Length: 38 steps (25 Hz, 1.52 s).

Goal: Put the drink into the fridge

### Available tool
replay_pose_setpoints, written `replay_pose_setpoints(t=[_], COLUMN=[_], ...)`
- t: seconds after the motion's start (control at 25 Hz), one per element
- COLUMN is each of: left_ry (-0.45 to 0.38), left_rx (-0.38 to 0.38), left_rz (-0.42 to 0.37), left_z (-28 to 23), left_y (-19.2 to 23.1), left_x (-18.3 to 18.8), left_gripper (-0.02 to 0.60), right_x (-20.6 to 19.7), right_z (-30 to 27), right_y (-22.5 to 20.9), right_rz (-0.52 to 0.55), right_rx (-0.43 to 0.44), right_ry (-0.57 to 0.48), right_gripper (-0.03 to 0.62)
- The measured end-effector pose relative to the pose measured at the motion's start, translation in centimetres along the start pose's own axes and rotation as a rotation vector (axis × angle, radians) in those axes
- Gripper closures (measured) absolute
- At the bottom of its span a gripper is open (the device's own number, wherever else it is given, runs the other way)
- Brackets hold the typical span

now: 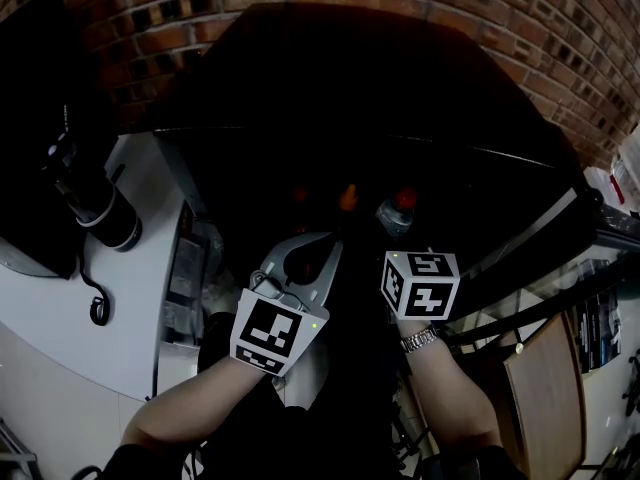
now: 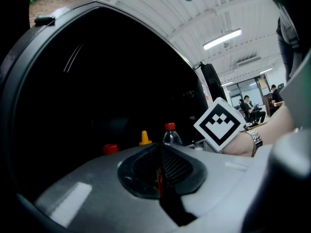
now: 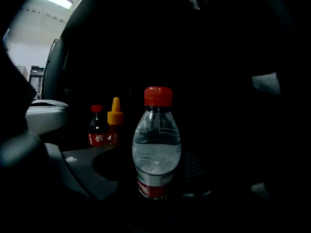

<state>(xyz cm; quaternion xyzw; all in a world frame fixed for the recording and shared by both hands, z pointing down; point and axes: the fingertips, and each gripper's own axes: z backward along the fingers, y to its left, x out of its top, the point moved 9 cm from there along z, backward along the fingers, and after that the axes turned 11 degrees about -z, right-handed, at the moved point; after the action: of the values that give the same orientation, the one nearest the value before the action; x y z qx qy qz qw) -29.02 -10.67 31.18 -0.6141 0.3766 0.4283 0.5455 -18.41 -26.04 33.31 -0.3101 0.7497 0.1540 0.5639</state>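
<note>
Inside the dark fridge (image 1: 330, 78), both tools are hanging in the opening. The left tool (image 2: 158, 171) is sitting pinched shut on nothing. The right tool (image 3: 155, 183) is gripping the bottle (image 3: 156, 144) low down and upright, with a cola (image 3: 97, 127) and a yellow-capped bottle (image 3: 115, 120) further back. I'd be lowering it straight, clear of those two, and releasing only once the base is sitting flat.

Clear bottle (image 3: 156, 149), red cap (image 3: 158, 95); brick wall (image 1: 500, 8) red-brown.
</note>
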Motion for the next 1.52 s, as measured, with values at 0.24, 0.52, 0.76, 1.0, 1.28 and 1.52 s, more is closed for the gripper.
replay_pose_setpoints(t=[0.24, 0.52, 0.76, 1.0, 1.28, 1.52], left_ry=[0.005, 0.015, 0.020, 0.020, 0.016, 0.004], left_rx=[-0.003, -0.006, -0.001, 0.015, 0.040, 0.076], left_rz=[0.001, 0.005, 0.006, 0.011, 0.008, -0.001], left_z=[-0.4, -0.6, -0.4, 0.5, 2.8, 6.2], left_y=[0.0, -0.3, -0.4, -0.5, -1.9, -3.9], left_x=[-0.3, -0.6, -0.6, -0.3, 0.9, 2.7], left_gripper=[0.577, 0.577, 0.577, 0.577, 0.577, 0.577], right_x=[-0.6, -0.7, -0.5, -0.5, -0.2, 0.2], right_z=[-1.0, -1.4, -1.4, 0.0, 4.0, 8.8], right_y=[-0.2, -0.2, -0.3, 0.2, 1.6, 3.7], right_rz=[-0.001, 0.011, 0.006, -0.005, -0.001, 0.012], right_rx=[0.002, 0.019, 0.033, 0.039, 0.067, 0.121], right_ry=[0.023, 0.011, 0.011, -0.005, -0.045, -0.091], right_gripper=[0.289, 0.286, 0.275, 0.273, 0.273, 0.273])
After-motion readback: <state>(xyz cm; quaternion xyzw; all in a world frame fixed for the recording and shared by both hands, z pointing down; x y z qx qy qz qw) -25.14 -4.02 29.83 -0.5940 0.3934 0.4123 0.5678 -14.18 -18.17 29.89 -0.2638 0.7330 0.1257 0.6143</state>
